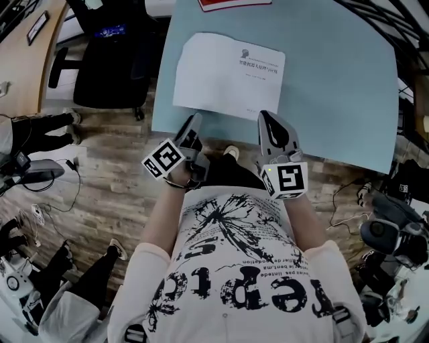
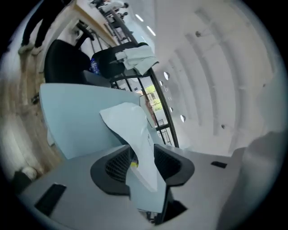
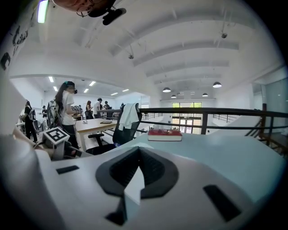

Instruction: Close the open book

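Observation:
A white book (image 1: 228, 72) lies flat on the light blue table (image 1: 335, 87), its cover up with a few lines of print. Both grippers hang at the table's near edge, just short of the book. My left gripper (image 1: 195, 121) is rolled on its side with its jaws open. In the left gripper view the book (image 2: 128, 119) and the table show through the gap of the left gripper (image 2: 143, 158), and nothing is held. My right gripper (image 1: 267, 118) has its fingertips together. In the right gripper view the right gripper (image 3: 138, 152) holds nothing.
A red book (image 1: 234, 3) lies at the table's far edge and also shows as the red book (image 3: 164, 134) in the right gripper view. A black office chair (image 1: 110, 60) stands left of the table. People (image 3: 65, 112) stand by a wooden desk. A railing (image 3: 202, 112) runs behind.

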